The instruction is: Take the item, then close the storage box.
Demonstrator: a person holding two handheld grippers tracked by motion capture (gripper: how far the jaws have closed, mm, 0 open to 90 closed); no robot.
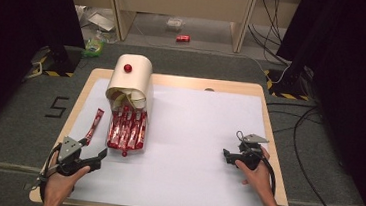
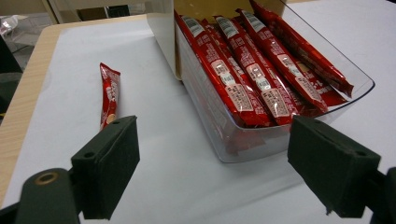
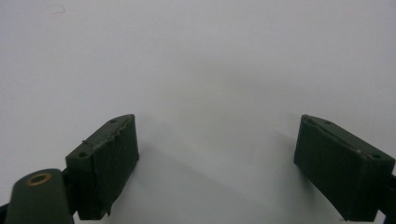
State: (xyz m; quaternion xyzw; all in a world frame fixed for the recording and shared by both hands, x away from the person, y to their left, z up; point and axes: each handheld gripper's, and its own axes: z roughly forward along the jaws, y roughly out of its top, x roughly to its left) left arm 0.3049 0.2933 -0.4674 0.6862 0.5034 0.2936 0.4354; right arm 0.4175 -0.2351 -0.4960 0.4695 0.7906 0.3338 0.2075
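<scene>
left hand-held gripper (image 2: 212, 168) wide open, just short of loose red sachet (image 2: 109, 93)

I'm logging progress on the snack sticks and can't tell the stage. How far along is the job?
One red stick packet already lies alone on the white sheet, left of the clear tray. In hand: nothing; the left gripper has open, empty jaws near that packet, and the right gripper rests open over bare sheet. Left: the other packets lie in the tray.
</scene>
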